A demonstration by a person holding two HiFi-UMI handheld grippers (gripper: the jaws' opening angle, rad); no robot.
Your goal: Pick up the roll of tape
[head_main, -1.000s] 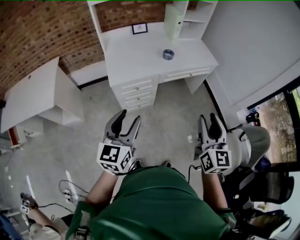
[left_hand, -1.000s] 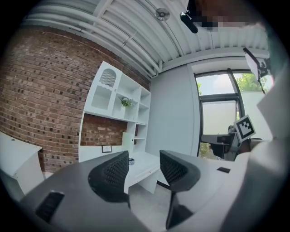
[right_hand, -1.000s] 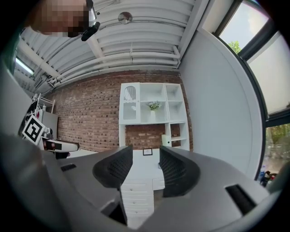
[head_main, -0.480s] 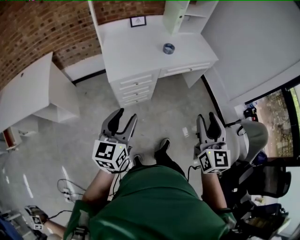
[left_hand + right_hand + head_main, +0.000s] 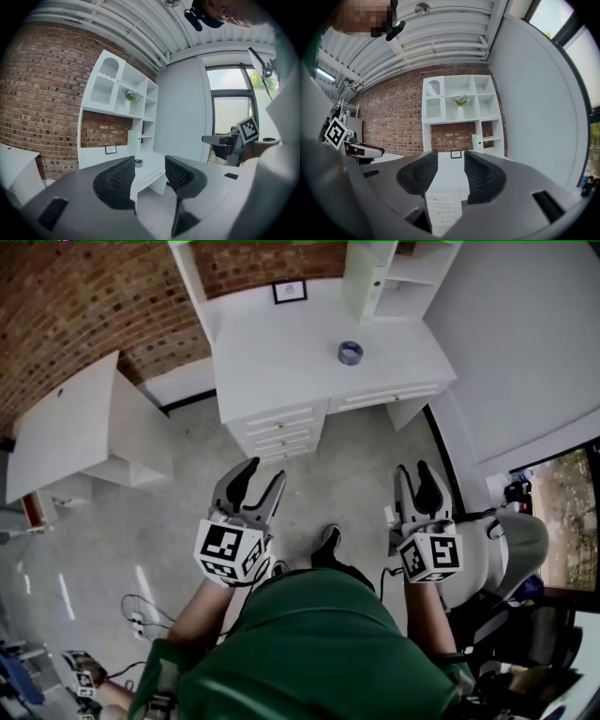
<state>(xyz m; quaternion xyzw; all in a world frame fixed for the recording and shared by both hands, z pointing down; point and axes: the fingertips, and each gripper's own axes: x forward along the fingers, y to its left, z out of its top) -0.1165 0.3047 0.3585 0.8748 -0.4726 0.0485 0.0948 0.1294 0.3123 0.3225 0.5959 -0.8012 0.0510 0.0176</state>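
Note:
The roll of tape (image 5: 350,352) is small and blue-grey. It lies flat on the white desk (image 5: 281,362) far ahead of me, near a tall white shelf unit. In the left gripper view the tape (image 5: 138,162) shows tiny between the jaws, still at a distance. My left gripper (image 5: 265,472) hangs over the floor, open and empty. My right gripper (image 5: 413,470) is level with it on the right, also open with nothing between its fingers. Both point toward the desk.
The desk has a drawer stack (image 5: 277,427) on its front and a small framed picture (image 5: 289,292) at the back. A second white table (image 5: 75,418) stands to the left by the brick wall. A chair (image 5: 506,540) is at my right, and cables (image 5: 141,620) lie on the floor behind left.
The person has stepped, and a foot now shows ahead of the body. The desk and tape have shifted slightly in the view. Both grippers stay open at about the same height.

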